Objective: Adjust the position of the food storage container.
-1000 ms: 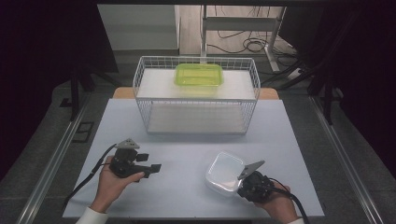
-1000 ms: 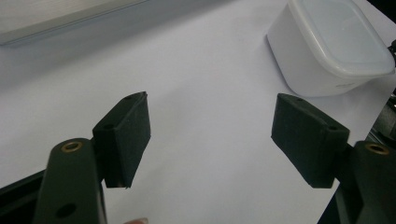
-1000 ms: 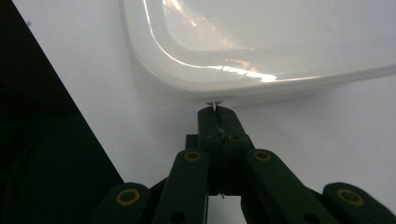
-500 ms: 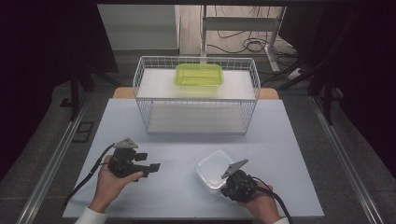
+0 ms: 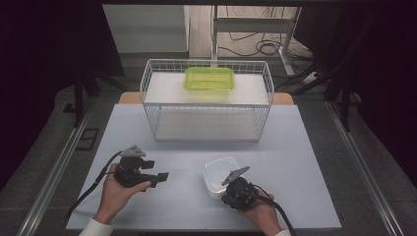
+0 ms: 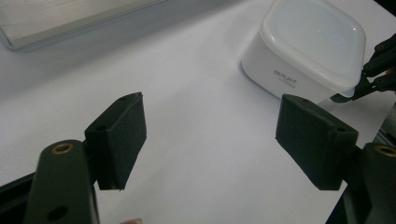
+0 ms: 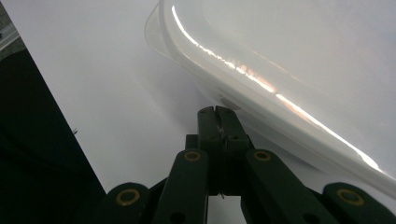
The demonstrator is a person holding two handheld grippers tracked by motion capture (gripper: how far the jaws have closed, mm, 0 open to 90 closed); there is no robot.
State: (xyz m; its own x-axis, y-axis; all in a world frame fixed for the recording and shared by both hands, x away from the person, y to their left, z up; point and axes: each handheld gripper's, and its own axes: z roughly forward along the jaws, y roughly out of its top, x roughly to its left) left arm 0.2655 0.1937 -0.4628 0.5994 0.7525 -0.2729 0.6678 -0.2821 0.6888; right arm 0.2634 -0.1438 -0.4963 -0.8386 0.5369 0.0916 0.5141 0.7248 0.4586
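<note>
A white square lidded container [image 5: 217, 172] [image 6: 313, 42] [image 7: 299, 46] stands on the white table top near the front. My right gripper [image 5: 226, 191] [image 7: 215, 112] is shut with nothing between its jaws. Its tips rest against the container's near right side, under the lid rim, and show at the edge of the left gripper view [image 6: 373, 77]. My left gripper [image 5: 156, 170] [image 6: 224, 140] hovers to the container's left, pointing at it. It is open and empty, and its jaws have just been opening a little further.
A white wire basket [image 5: 206, 105] stands at the back middle of the table, with a green lidded container [image 5: 209, 78] on its shelf. Metal rails run along both table sides. Cables trail from both grippers toward the front edge.
My right gripper has moved left, and the white container has slid left with it, closer to the left gripper. The left hand has stayed in place.
</note>
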